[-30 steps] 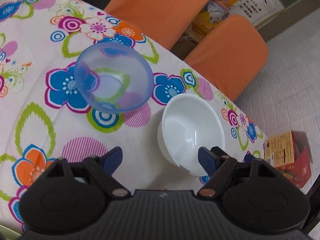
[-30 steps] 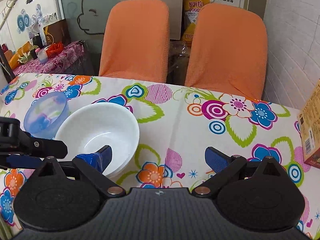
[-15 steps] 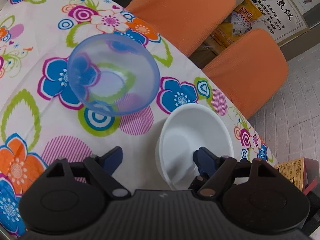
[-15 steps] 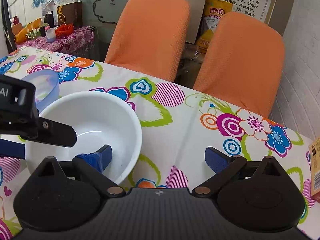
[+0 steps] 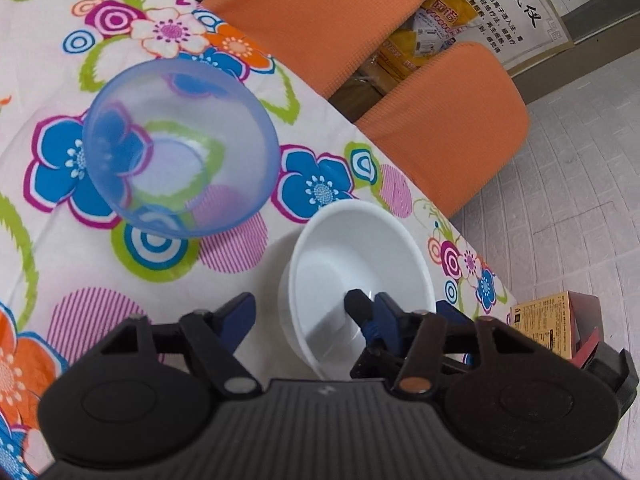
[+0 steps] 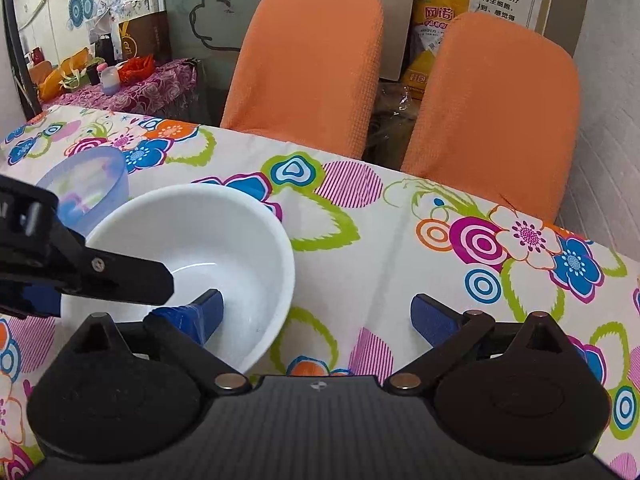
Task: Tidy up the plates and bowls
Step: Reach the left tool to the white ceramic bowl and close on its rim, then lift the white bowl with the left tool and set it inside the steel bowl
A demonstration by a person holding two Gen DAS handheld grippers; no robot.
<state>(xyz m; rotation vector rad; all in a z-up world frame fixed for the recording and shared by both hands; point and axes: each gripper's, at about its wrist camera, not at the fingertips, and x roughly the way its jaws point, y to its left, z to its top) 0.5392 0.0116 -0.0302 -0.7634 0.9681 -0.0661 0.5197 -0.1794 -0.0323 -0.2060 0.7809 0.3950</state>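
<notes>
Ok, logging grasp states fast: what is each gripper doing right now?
Left gripper: open, one finger inside the white round bowl, straddling its rim.
Right gripper: open, holding nothing, left finger inside the bowl.

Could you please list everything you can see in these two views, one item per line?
White bowl: one, white, on the table by the right edge.
Blue bowl: one, see-through blue, left of the white bowl.
Tablecloth: one, white with coloured flowers, covering the table.
Chairs: two, orange, behind the table.
Box: one, orange-brown, on the floor.
Poster: one, white, on the wall.
Left tongs: open, right finger inside the white bowl.
Right tongs: open, left finger inside the white bowl.
</notes>
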